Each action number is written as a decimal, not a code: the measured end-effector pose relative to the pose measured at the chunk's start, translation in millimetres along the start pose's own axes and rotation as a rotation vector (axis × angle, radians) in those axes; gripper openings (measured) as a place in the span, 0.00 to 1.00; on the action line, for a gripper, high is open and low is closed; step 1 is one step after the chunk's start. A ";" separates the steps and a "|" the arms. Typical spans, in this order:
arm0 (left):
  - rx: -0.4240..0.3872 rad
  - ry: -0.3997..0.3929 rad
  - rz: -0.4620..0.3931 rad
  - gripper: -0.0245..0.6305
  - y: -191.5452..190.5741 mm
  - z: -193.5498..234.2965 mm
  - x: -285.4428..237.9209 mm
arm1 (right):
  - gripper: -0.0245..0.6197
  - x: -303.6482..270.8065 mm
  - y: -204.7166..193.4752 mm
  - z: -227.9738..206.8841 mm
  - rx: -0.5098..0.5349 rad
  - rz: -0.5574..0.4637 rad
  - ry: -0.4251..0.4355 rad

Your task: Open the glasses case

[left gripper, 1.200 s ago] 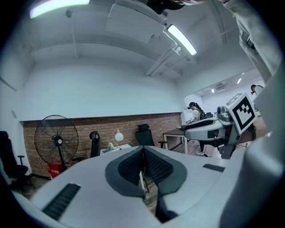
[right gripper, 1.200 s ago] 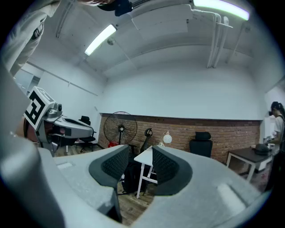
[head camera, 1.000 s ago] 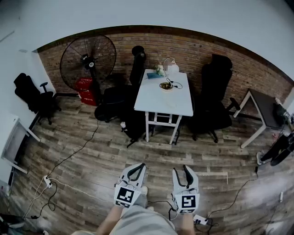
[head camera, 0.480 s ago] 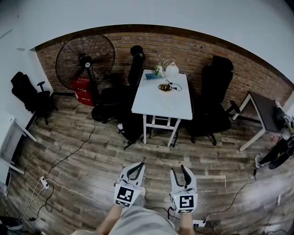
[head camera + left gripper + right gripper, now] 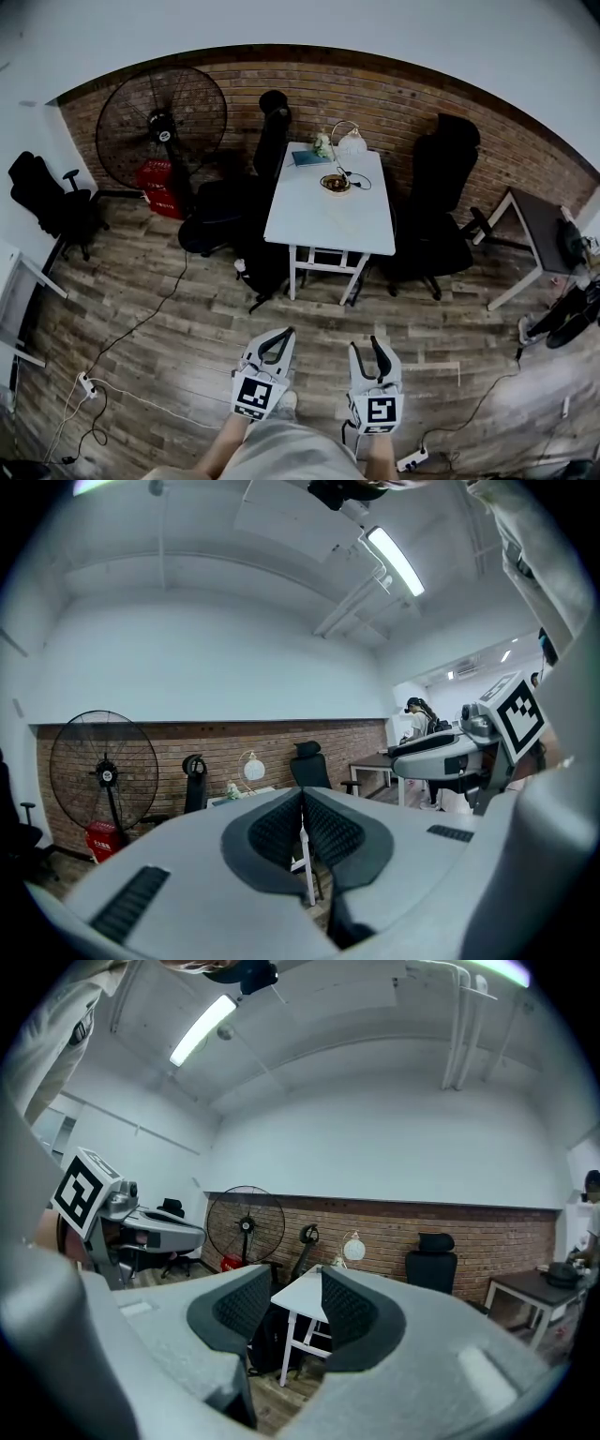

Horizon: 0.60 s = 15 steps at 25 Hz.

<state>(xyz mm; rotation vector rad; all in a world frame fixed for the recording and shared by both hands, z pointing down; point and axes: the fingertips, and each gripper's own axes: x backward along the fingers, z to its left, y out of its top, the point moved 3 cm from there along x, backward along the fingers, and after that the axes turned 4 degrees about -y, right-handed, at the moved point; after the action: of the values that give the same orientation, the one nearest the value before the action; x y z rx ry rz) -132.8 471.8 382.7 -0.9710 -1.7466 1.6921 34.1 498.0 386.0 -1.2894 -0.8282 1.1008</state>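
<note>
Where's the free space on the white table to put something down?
The near half of the white table, from the round dish down to the front edge, is bare. The far end is crowded: lamp, blue book, dish and cable. Black chairs flank both long sides.

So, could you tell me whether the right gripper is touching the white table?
Apart: the head view shows the right gripper well short of the white table, with floor between.

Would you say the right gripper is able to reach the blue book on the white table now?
Probably not yet: the right gripper is over open floor, well short of the white table, and the blue book lies at its far end.
</note>
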 end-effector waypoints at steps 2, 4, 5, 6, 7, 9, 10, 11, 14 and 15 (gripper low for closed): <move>0.000 -0.011 -0.002 0.05 0.9 12.9 -10.9 | 0.31 -15.1 0.7 -2.3 0.002 0.008 -0.011; 0.002 -0.021 -0.004 0.05 0.6 24.8 -22.6 | 0.30 -29.9 1.4 -5.5 0.003 0.012 -0.022; 0.003 -0.025 -0.005 0.05 0.0 30.5 -28.2 | 0.30 -37.0 1.9 -6.7 0.004 0.012 -0.027; 0.005 -0.029 -0.006 0.05 -0.6 35.8 -33.4 | 0.30 -43.6 2.2 -7.7 0.005 0.012 -0.033; 0.004 -0.035 -0.006 0.05 -1.2 40.8 -38.5 | 0.30 -50.0 2.2 -8.6 0.004 0.014 -0.040; -0.003 -0.044 -0.004 0.05 -1.9 50.2 -49.2 | 0.30 -63.2 2.1 -11.3 0.004 0.021 -0.051; -0.007 -0.048 -0.003 0.05 -2.1 54.5 -54.6 | 0.30 -69.7 2.3 -12.5 0.007 0.022 -0.053; -0.010 -0.052 -0.001 0.05 -2.4 58.8 -59.2 | 0.30 -75.8 2.7 -13.1 0.009 0.022 -0.054; -0.010 -0.060 -0.002 0.05 -2.9 72.5 -68.7 | 0.31 -91.5 4.8 -11.8 0.012 0.026 -0.063; -0.009 -0.062 -0.003 0.05 -3.3 76.6 -71.2 | 0.30 -95.9 5.5 -11.3 0.013 0.028 -0.065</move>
<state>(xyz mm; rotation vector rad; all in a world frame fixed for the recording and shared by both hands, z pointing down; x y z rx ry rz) -149.7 368.6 387.4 -0.9294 -1.7957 1.7305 14.9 403.2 389.2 -1.2628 -0.8520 1.1734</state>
